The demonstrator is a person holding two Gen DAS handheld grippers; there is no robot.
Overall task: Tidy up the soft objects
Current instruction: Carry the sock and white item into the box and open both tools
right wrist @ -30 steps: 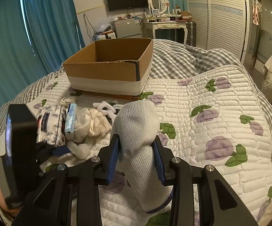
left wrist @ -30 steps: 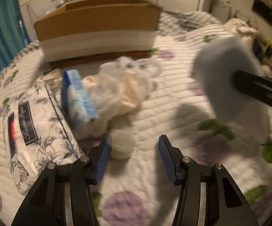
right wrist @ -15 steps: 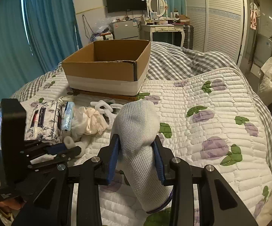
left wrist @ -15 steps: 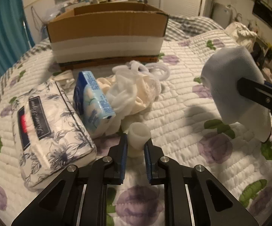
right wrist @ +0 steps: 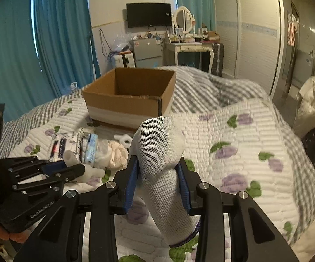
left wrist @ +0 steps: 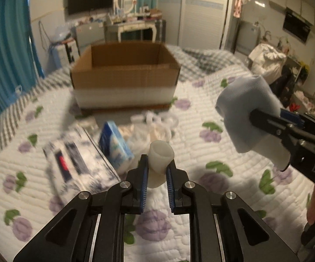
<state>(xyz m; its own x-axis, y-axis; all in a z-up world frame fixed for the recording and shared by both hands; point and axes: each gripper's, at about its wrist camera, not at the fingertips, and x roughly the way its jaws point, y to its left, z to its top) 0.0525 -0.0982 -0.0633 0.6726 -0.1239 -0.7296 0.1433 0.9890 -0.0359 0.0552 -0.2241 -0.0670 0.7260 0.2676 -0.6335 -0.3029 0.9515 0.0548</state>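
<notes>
My left gripper point(left wrist: 156, 175) is shut on a small white soft cylinder point(left wrist: 160, 157) and holds it above the quilt; it also shows in the right wrist view point(right wrist: 71, 158). My right gripper point(right wrist: 158, 179) is shut on a grey-white sock point(right wrist: 160, 152), held up in the air; the sock also shows at the right of the left wrist view point(left wrist: 245, 113). An open cardboard box point(left wrist: 124, 77) stands at the far side of the bed point(right wrist: 129, 93). A floral tissue pack point(left wrist: 74, 161), a blue packet point(left wrist: 116, 146) and a cream cloth bundle point(right wrist: 116, 155) lie before it.
The bed has a white quilt with purple flowers point(left wrist: 201, 196) and a grey checked blanket point(right wrist: 201, 93) behind the box. A white looped item point(left wrist: 157, 118) lies near the box. Blue curtains point(right wrist: 26, 54) hang at the left.
My left gripper closed on the white cylinder and lifted it off the quilt. Both grippers rose, so the box interior now shows. The sock stays held.
</notes>
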